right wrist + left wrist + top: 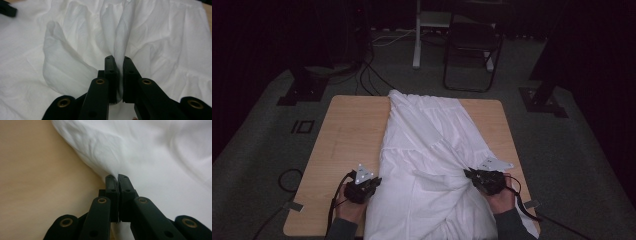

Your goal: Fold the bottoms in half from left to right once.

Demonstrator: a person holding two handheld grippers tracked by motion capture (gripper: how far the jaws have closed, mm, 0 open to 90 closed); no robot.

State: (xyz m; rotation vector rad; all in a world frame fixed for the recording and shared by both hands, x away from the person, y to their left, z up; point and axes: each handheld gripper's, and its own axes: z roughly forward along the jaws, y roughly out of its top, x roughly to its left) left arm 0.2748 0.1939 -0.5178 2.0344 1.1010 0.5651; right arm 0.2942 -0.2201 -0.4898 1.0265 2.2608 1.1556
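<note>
A white cloth (432, 150) lies lengthwise over the wooden table (347, 130), from the far edge to the near edge. My left gripper (374, 181) sits at the cloth's left edge near the front, shut on that edge; in the left gripper view the jaws pinch a thin bit of white cloth (150, 157) at their tips (117, 178). My right gripper (468, 174) is at the cloth's right side, shut on a gathered fold; the right gripper view shows the bunched white cloth (75, 37) squeezed between the jaws (119, 60).
Bare wood (37, 182) lies left of the cloth. Beyond the table on the dark carpet stand a folding chair (472, 45), a white stand leg (417, 40) and cables (367, 75). Black frame feet (299, 90) sit at both far sides.
</note>
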